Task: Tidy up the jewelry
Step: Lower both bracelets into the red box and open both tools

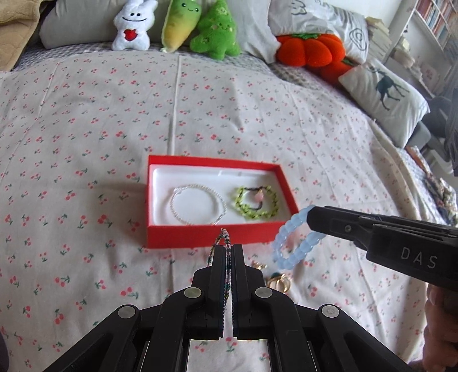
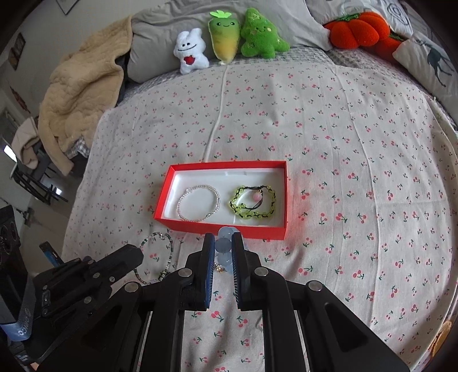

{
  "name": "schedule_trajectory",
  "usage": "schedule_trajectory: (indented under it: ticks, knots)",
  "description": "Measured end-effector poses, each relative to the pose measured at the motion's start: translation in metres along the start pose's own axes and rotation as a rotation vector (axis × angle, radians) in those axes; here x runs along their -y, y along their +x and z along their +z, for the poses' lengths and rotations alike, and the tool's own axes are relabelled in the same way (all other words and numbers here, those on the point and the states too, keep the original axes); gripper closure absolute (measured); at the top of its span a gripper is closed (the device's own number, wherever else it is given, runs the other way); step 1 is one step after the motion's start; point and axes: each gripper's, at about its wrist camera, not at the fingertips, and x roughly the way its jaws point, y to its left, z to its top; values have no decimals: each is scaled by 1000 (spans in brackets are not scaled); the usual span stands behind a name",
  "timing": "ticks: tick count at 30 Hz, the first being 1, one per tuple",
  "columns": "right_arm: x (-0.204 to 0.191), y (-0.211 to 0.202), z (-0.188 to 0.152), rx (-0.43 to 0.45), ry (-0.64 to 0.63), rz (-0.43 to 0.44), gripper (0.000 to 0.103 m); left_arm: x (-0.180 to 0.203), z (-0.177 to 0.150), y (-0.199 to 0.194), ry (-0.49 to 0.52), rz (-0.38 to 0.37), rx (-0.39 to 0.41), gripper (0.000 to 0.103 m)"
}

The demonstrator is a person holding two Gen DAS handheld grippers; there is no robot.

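The left wrist view shows the left gripper [image 1: 228, 249] with its jaws pressed together on a thin beaded bracelet [image 1: 226, 237], seen edge-on between the fingers. In the same view the right gripper [image 1: 310, 214] comes in from the right side and the blue bead bracelet [image 1: 289, 240] hangs from its tip as a full ring, above the sheet. Under this ring some small gold pieces [image 1: 276, 282] lie on the sheet; what they are is too small to tell.

The right wrist view shows the opposite. There the blue bead bracelet [image 2: 223, 246] is only a few beads between the narrow jaws of the right gripper [image 2: 223, 243], which hold it. The left gripper [image 2: 137, 254] is at the lower left, and the thin beaded bracelet [image 2: 160, 257] hangs from it as an open loop.

The red box [image 2: 223, 229] lies just beyond both grippers, open, with a white lining. Inside it a pearl bracelet [image 2: 199, 203] lies on the left and a green braided bracelet [image 2: 253, 204] with a pink bead lies on the right, apart from each other.

All this is on a bed with a cherry-print sheet [image 2: 343, 143]. At the head of the bed stand a white plush toy [image 2: 190, 51], a carrot plush [image 2: 224, 34], a green tree plush [image 2: 262, 34] and an orange pumpkin cushion [image 2: 360, 28]. A beige blanket [image 2: 83, 85] hangs over the left side. The left wrist view shows also a deer pillow [image 1: 386, 94] and book shelves [image 1: 438, 20] at the right
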Motion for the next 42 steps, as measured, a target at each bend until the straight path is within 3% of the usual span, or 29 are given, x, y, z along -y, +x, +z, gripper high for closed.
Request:
schedule_trajectory:
  ticks: [8,18,27,30,33,37,42]
  knots:
    - [9,-10,18,65,55,33,90,6,26,14,-60,-66,35,103]
    - [23,-9,36,133,104,28,90,-12,48,62,-186,-162,36,103]
    - [25,10,44,112,115,34,91,-37,43,90,-188,13,-19,103]
    - [15,20,45,99,104,81,91,-43,40,94,-166,90,-29,103]
    - [7,29,45,86,96,140,91,-48,39,97,-155,119,-35,103]
    - [7,45,42,56,79,115,91,-51,37,98,-141,148,-39,103]
    - [22,59,39,32,77,21,91,-51,35,100,-115,166,-46,103]
